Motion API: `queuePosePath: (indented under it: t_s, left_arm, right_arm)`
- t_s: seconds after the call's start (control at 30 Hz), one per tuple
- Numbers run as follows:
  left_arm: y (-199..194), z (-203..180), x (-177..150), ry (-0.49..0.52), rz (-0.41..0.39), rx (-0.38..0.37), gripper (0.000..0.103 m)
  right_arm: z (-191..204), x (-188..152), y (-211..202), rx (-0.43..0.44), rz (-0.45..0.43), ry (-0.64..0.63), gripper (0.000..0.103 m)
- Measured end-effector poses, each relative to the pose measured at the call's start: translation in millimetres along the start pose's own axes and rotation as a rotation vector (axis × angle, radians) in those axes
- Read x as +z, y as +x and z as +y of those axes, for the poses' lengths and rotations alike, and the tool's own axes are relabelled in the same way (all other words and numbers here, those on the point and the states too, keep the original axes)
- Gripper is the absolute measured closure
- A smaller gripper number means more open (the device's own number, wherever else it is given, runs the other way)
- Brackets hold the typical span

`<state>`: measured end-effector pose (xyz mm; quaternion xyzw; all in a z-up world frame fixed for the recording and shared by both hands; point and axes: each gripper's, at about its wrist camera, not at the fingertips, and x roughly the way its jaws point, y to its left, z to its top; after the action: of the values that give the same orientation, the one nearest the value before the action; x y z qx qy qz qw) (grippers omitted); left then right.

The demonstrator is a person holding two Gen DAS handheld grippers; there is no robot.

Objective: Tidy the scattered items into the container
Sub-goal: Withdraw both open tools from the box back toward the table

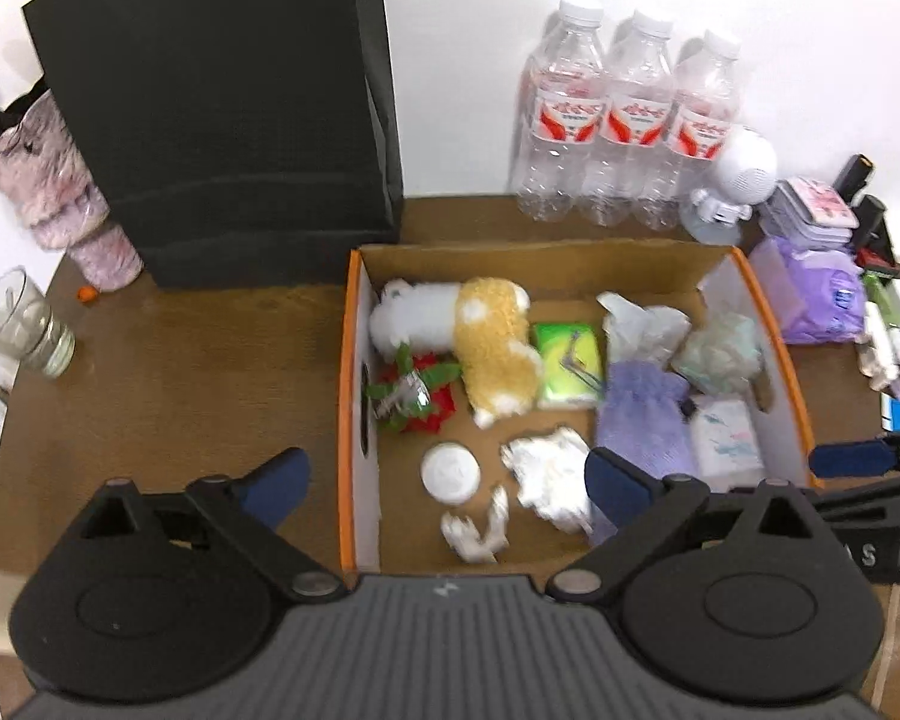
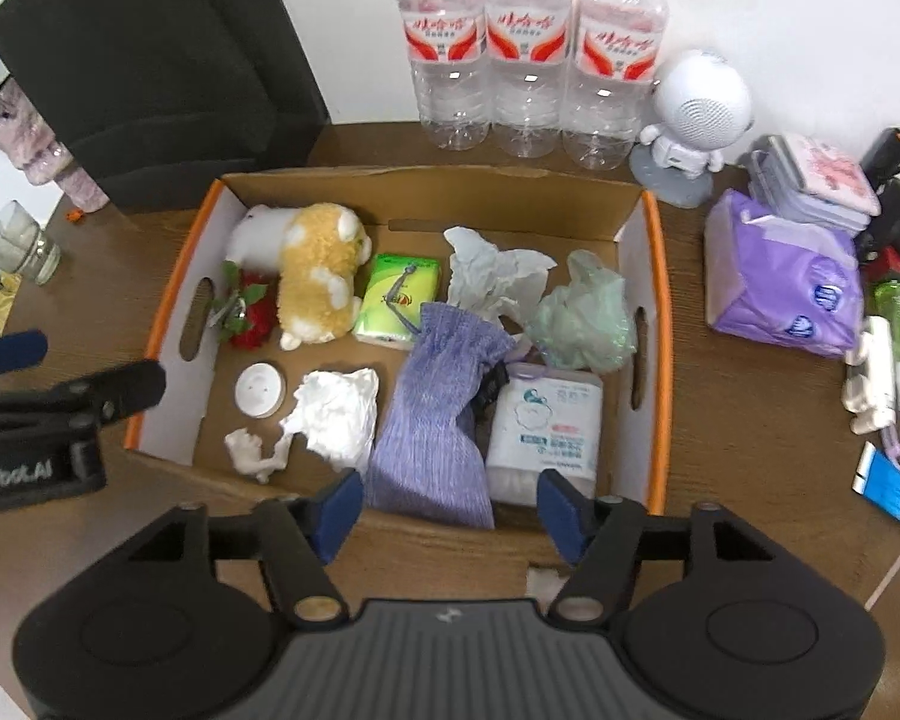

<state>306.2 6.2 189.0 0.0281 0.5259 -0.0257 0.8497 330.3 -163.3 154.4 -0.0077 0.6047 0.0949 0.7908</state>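
An orange-rimmed cardboard box (image 1: 347, 360) (image 2: 660, 300) sits on the brown table. It holds a yellow-and-white plush toy (image 1: 492, 348) (image 2: 318, 282), a green tissue pack (image 2: 396, 294), a purple knit pouch (image 1: 642, 414) (image 2: 438, 408), crumpled white tissue (image 1: 546, 474) (image 2: 336, 408), a white round lid (image 1: 450, 471) (image 2: 260, 389) and a cotton-swab pack (image 2: 546, 420). My left gripper (image 1: 444, 480) hangs open above the box's near left part, holding nothing. Over the near wall, above the pouch, my right gripper (image 2: 450, 507) is open and holds nothing.
Behind the box stand a black paper bag (image 1: 222, 120), three water bottles (image 2: 528, 48) and a white robot figure (image 2: 696, 108). A purple tissue pack (image 2: 780, 288) and small clutter lie to the right. A glass jar (image 1: 24, 324) and a pink vase (image 1: 60, 192) stand at the left.
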Motion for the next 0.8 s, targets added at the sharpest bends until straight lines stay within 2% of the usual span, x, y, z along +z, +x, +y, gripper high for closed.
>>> queuePosePath:
  t_s: [0.27, 0.43, 0.53, 0.6, 0.63, 0.7, 0.8]
  left_arm:
    - [-59.9, -9.4, -11.3, 0.012, -0.093, -0.004, 0.001]
    - [-84.3, -11.3, -18.9, 0.003, -0.141, -0.024, 0.000]
    - [-91.2, -15.4, -27.3, 0.002, -0.177, -0.027, 0.000]
    - [-92.0, -16.7, -38.4, 0.000, -0.241, -0.045, 0.000]
    - [-88.2, -17.4, -47.4, 0.001, -0.288, -0.050, 0.000]
    - [-76.2, -18.4, -62.7, 0.007, -0.352, -0.030, 0.000]
    - [-50.7, -20.9, -84.9, 0.017, -0.390, -0.014, 0.000]
  right_arm:
    - [3.3, -16.4, -64.8, -0.025, -0.091, 0.015, 0.037]
    - [6.9, -26.9, -95.4, -0.032, -0.153, 0.016, 0.029]
    - [8.0, -34.1, -98.3, -0.028, -0.169, 0.021, 0.027]
    - [10.8, -40.5, -98.1, -0.034, -0.196, 0.007, 0.022]
    - [12.5, -45.0, -96.9, -0.041, -0.222, -0.005, 0.016]
    - [15.1, -56.0, -88.0, -0.061, -0.299, -0.022, 0.015]
    - [10.9, -69.5, -63.6, -0.055, -0.335, -0.016, 0.015]
